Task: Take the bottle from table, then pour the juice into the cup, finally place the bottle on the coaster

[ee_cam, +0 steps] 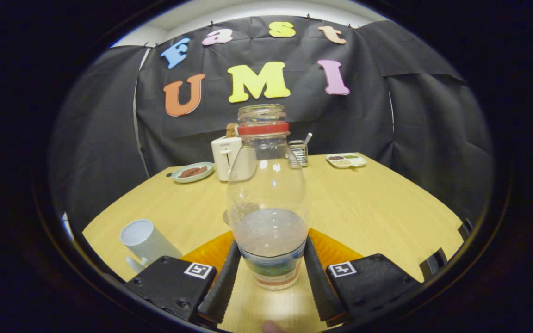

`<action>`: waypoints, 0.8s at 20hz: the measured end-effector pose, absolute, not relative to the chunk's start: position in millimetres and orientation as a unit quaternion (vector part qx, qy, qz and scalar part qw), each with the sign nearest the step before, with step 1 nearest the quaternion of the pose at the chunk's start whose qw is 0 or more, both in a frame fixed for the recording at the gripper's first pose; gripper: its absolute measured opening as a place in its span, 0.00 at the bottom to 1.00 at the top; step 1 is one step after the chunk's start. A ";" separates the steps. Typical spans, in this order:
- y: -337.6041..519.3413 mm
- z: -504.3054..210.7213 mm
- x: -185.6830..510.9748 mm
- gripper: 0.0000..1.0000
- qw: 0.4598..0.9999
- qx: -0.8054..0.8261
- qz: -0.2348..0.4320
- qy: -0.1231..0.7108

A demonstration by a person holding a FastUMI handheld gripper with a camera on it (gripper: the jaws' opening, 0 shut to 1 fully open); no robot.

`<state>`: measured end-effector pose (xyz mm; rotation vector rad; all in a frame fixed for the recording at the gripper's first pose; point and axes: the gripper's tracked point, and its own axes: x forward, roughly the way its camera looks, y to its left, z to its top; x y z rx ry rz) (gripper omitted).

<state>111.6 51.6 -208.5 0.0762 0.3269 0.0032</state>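
The gripper [270, 273] is closing both fingers [224, 277] against the labelled base of a clear, uncapped bottle [267, 199], which is standing upright between them on the wooden table [377, 208] with a little pale juice sitting in its lower part. Just beside the left finger, a pale cup [144, 243] is tilting on the tabletop, while an orange coaster [336, 249] is showing under and behind the bottle. Farther back, a plate [193, 172], a white toaster [232, 157], a wire rack [299, 152] and a small divided tray [346, 160] are lining the table's far edge.
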 end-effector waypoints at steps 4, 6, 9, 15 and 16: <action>62.4 -189.4 109.2 0.74 0.989 0.006 0.019 0.150; 69.9 -183.3 109.2 0.73 0.989 -0.018 0.029 0.146; 75.1 -176.3 105.4 0.73 0.987 -0.068 0.039 0.143; 76.0 -168.8 99.6 0.73 0.980 -0.128 0.042 0.144; 74.7 -169.0 99.7 0.73 0.978 -0.143 0.040 0.146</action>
